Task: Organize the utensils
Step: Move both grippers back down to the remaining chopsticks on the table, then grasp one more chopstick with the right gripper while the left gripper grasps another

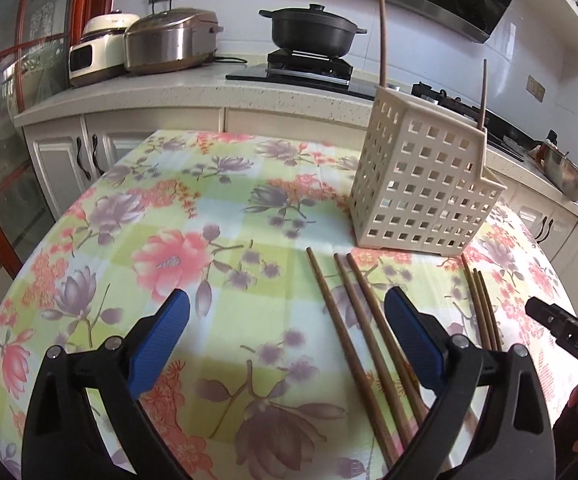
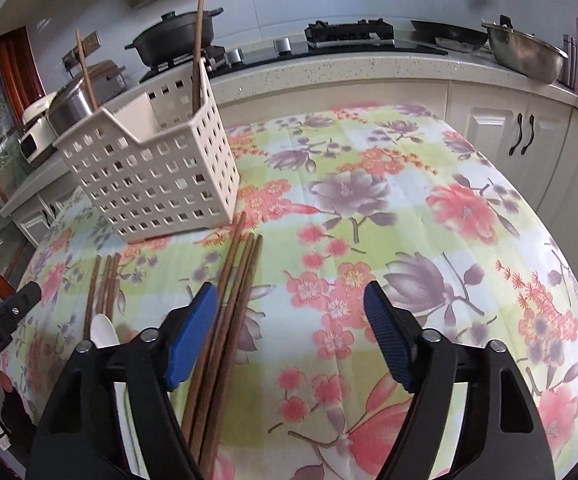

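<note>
A cream perforated basket (image 1: 421, 184) stands on the flowered tablecloth (image 1: 193, 208), with two brown chopsticks (image 1: 383, 36) upright in it. Three chopsticks (image 1: 353, 320) lie on the cloth inside my left gripper (image 1: 287, 294), close to its right finger; the jaws are wide apart. A second bundle of chopsticks (image 1: 485, 308) lies further right. In the right wrist view that bundle (image 2: 235, 292) lies inside my right gripper (image 2: 289, 290), beside its left finger (image 2: 195, 328), with the pads not pressing it. The basket (image 2: 149, 176) is ahead on the left. A white spoon (image 2: 103, 332) lies left of that finger.
A stone counter (image 1: 193, 88) with white cabinets runs behind and to the right of the table. On it are rice cookers (image 1: 169, 40), a black pot (image 1: 313, 28) on a hob and a steel bowl (image 2: 525, 54). The left gripper's body (image 2: 5, 312) shows at the left edge.
</note>
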`<control>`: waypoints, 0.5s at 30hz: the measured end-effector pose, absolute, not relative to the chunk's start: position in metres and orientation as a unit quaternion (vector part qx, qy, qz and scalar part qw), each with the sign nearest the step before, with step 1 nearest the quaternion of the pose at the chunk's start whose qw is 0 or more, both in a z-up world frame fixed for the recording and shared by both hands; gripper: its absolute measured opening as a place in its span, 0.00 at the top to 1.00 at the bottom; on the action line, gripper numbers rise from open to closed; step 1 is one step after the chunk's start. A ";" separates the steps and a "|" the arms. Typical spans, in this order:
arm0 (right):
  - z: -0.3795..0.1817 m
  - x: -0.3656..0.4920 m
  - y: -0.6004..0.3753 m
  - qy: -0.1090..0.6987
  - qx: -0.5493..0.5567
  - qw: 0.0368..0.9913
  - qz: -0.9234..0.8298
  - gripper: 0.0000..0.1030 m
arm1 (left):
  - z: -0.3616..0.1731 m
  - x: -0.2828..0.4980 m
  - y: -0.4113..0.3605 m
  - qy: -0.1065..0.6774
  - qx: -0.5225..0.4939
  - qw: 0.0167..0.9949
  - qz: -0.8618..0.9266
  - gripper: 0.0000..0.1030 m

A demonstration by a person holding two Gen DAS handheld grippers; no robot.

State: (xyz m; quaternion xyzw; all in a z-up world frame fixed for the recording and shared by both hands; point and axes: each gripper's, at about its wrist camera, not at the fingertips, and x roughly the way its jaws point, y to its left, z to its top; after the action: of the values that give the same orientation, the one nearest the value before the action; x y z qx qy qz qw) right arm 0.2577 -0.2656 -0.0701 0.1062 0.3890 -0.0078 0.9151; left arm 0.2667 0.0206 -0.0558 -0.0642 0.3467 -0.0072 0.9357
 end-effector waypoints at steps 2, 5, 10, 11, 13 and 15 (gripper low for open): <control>-0.075 0.261 -0.264 0.401 0.107 0.910 -0.003 0.53 | -0.059 0.268 0.023 0.353 -0.070 0.933 -0.008 0.15; -0.083 0.267 -0.259 0.420 0.106 0.901 0.006 0.69 | -0.063 0.271 0.024 0.364 -0.072 0.928 -0.007 0.29; -0.087 0.273 -0.249 0.430 0.103 0.897 0.018 0.78 | -0.068 0.274 0.022 0.374 -0.067 0.925 -0.009 0.35; -0.087 0.274 -0.247 0.430 0.103 0.897 0.020 0.78 | -0.068 0.274 0.021 0.374 -0.063 0.925 -0.008 0.36; -0.086 0.276 -0.243 0.430 0.102 0.897 0.024 0.79 | -0.068 0.274 0.020 0.375 -0.060 0.925 -0.006 0.36; -0.085 0.277 -0.240 0.431 0.101 0.896 0.028 0.79 | -0.068 0.274 0.019 0.376 -0.061 0.925 -0.007 0.36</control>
State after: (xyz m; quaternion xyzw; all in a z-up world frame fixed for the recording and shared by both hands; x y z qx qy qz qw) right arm 0.2771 -0.2403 -0.0854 0.1006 0.4308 0.0277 0.8964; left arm 0.2740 0.0192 -0.0682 -0.0606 0.3756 -0.0065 0.9248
